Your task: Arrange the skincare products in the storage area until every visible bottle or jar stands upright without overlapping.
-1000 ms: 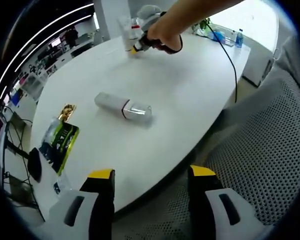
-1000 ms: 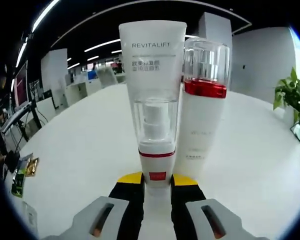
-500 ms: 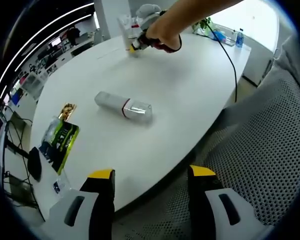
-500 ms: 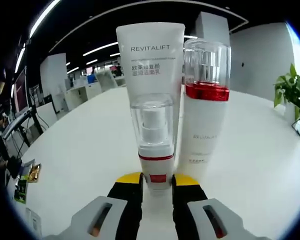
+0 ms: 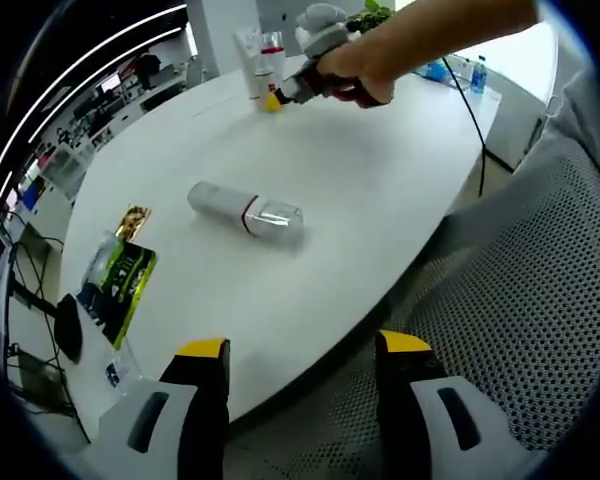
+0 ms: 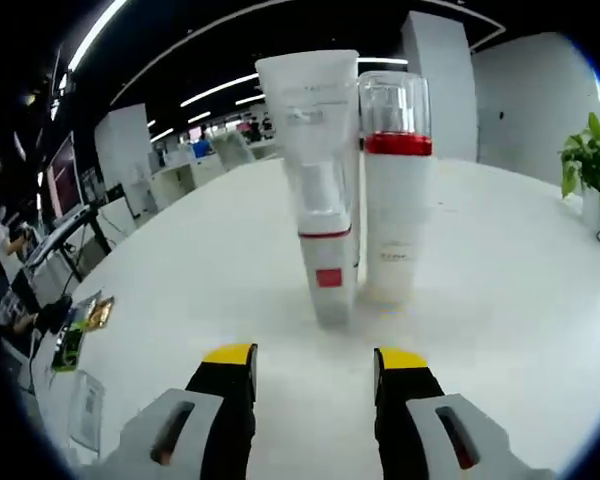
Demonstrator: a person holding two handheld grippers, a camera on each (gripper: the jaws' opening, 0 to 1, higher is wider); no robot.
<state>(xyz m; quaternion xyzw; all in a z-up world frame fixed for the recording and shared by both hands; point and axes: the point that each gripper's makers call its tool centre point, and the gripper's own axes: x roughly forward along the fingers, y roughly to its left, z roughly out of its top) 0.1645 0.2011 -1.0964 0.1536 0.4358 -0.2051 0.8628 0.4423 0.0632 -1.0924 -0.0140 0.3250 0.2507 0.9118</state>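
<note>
A: Where's the one bottle not yet upright?

B: In the left gripper view the lying bottle (image 5: 246, 212) sits centre-left on the white table (image 5: 380, 190), on its side. Its long axis runs from upper left, the white body, down to lower right, the clear cap.

A: Which claw is closer?

B: I'd judge the left gripper (image 5: 300, 352), at the bottom of that frame off the table edge. The bottle lies straight ahead and a little left of it. Its jaws stand wide apart, holding nothing.

A: And the other?

B: The right gripper (image 6: 313, 356) is spread open and empty, apart from the upright tube (image 6: 318, 180) standing cap-down and the pump bottle (image 6: 397, 185) just beside it.
</note>
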